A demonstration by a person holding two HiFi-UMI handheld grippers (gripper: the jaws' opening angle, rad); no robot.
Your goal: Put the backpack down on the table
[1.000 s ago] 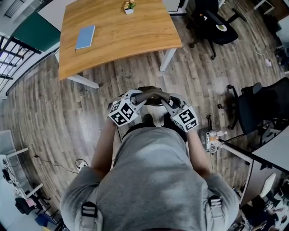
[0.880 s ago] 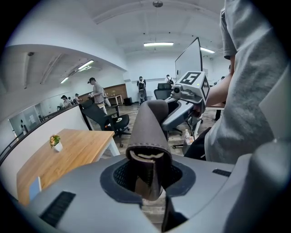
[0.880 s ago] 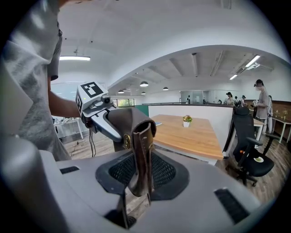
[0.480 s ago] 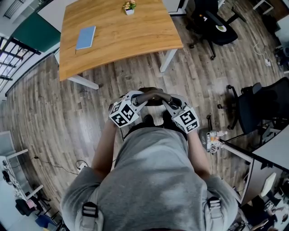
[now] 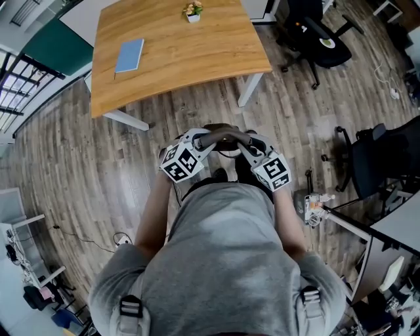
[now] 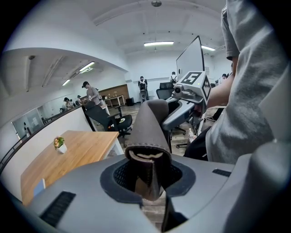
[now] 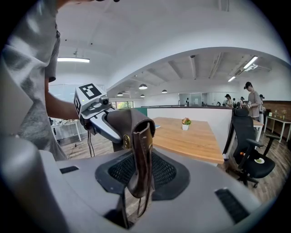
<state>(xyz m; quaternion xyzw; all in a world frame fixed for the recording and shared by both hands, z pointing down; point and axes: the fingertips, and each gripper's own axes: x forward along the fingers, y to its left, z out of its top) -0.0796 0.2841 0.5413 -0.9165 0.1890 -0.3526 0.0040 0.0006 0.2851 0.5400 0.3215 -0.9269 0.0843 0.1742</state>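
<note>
Left hand-held gripper (image 6: 146,179) and right hand-held gripper (image 7: 138,175) are both clamped on the dark brown leather backpack handle (image 5: 225,134), held up before the person's chest. The bag's body hangs below, mostly hidden by the grey shirt (image 5: 223,262). This looks like the carrying step. Next comes a walk to the light wooden counter (image 5: 197,59), well ahead, then lowering the bag onto its bare middle. A blue book (image 5: 129,54) and small potted plant (image 5: 192,10) sit there; black office chairs (image 5: 315,39) stand to the right.
</note>
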